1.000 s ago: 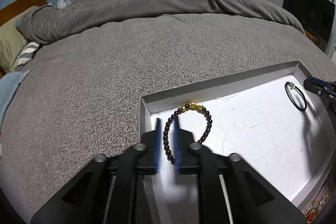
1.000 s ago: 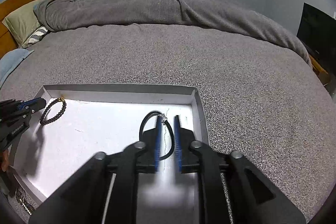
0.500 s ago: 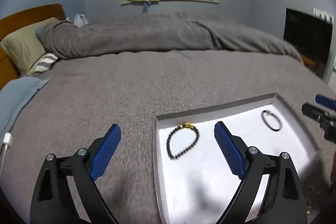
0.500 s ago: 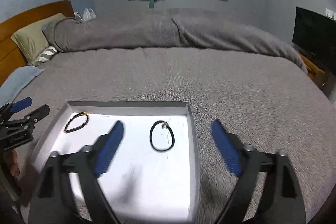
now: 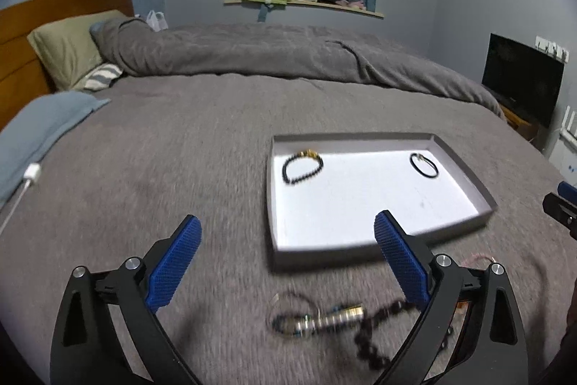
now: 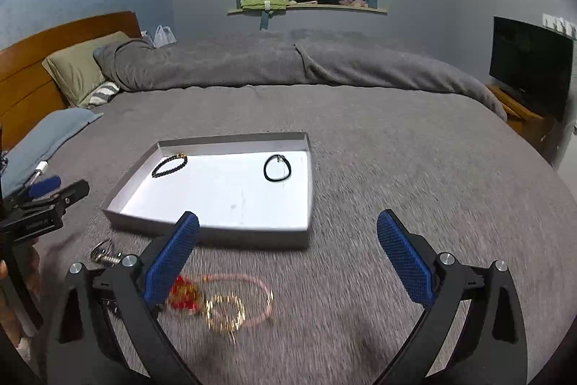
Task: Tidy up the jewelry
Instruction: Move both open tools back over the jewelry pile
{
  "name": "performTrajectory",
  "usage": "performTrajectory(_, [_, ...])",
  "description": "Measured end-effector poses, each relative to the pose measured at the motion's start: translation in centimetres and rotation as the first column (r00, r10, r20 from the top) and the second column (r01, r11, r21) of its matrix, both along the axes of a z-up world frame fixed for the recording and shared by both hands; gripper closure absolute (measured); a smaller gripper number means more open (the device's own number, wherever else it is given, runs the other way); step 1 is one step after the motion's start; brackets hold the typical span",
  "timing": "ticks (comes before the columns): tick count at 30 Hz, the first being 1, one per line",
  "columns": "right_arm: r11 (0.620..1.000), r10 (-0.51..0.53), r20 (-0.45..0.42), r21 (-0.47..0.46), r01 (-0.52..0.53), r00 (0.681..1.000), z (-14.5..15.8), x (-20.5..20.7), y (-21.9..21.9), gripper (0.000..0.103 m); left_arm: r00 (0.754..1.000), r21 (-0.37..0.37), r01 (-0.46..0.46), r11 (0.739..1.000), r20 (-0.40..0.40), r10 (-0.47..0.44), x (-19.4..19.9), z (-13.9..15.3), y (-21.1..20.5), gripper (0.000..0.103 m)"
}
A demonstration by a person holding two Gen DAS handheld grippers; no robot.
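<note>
A shallow grey tray [image 5: 355,135] with a white floor lies on the grey bed. In it rest a dark beaded bracelet [image 5: 319,165] with a gold charm at the left and a black cord bracelet [image 5: 414,165] at the right. My left gripper [image 5: 287,219] hangs in front of the tray, jaws opening wide, nothing between them. My right gripper [image 6: 288,218] is likewise drawn back from the tray [image 6: 234,139], jaws opening on nothing. Loose pieces lie on the blanket below: a silver keyring piece [image 5: 339,314], a dark bead string [image 5: 375,341], a pink cord [image 6: 252,280], a gold bracelet [image 6: 225,313].
A blue cloth with a white charger [image 5: 32,173] lies at the left. Pillows and a wooden headboard [image 6: 21,71] stand beyond it. A rolled duvet crosses the far side of the bed. A dark television [image 6: 530,60] stands at the right.
Both grippers went from nearly shut on the bracelets to wide open and pulled back and up from the tray. The two bracelets stay lying in it.
</note>
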State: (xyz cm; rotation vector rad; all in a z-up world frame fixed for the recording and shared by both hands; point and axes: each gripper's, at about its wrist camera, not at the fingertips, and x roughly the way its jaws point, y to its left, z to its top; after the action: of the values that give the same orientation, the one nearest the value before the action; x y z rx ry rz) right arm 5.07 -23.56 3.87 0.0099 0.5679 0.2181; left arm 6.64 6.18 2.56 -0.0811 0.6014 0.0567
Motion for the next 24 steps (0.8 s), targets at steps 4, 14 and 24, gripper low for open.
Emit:
performTrajectory(4, [0.999, -0.025, 0.011, 0.024, 0.025, 1.0, -0.8, -2.1, -1.7, 0.006, 1.0, 0.011, 0.01, 1.0, 0.007, -0.01, -1.7, -0.4, 0.2, 0.007])
performTrajectory(14, [0.999, -0.034, -0.046, 0.02, 0.035, 0.998, -4.0, -2.6, -2.4, 0.006, 0.999, 0.04, 0.028, 0.999, -0.048, -0.026, -3.6, -2.9, 0.5, 0.007])
performTrajectory(24, [1.0, 0.003, -0.06, 0.001, -0.003, 0.998, -5.1, -2.4, -1.3, 0.006, 0.988, 0.049, 0.112, 0.992, -0.108, -0.106, -4.9, -5.1, -0.1, 0.007])
